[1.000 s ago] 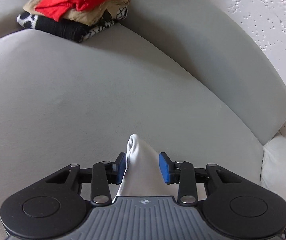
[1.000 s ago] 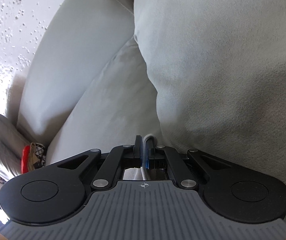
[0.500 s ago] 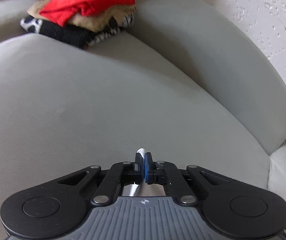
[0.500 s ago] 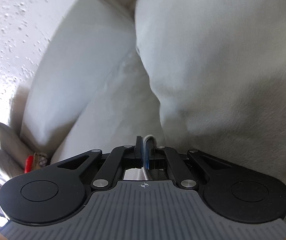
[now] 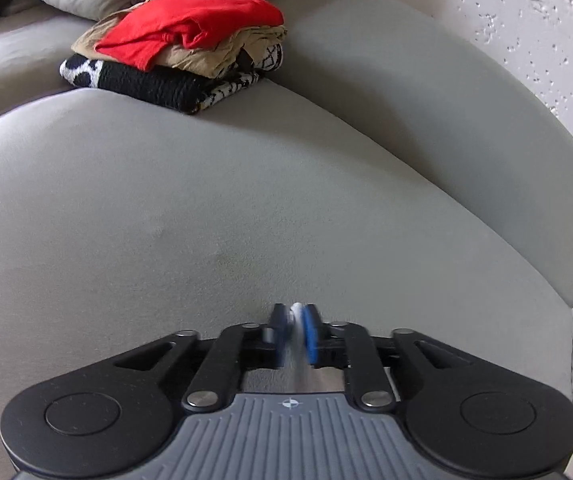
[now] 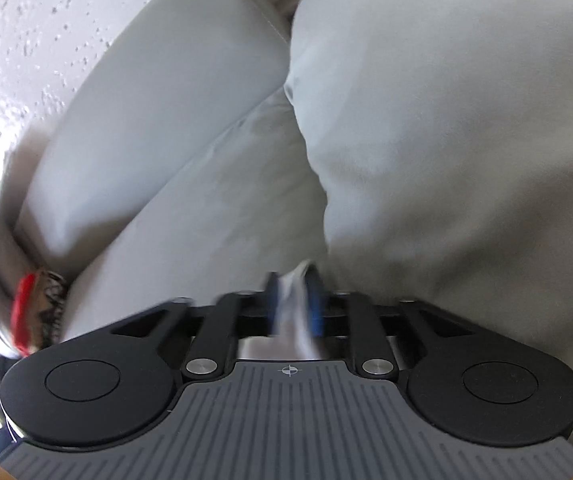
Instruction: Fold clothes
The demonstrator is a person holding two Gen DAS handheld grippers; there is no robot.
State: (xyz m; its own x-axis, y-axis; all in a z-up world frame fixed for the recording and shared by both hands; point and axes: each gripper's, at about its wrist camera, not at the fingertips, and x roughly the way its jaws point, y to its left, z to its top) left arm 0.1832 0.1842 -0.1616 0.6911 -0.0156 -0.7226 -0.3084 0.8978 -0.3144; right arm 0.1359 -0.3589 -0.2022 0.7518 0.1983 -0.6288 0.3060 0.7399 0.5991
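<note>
White cloth now sat pinched in the left tongs, which had clenched; right tongs gripped it too, ready for folding

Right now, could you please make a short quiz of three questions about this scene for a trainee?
1. True or false: the left gripper is shut on white cloth.
2. What lies on top of the folded pile? A) red garment B) blue towel C) green sock
3. Fill in: the pile rests on the grey ____.

Key: 1 true; 2 A, the red garment; 3 sofa.
</note>
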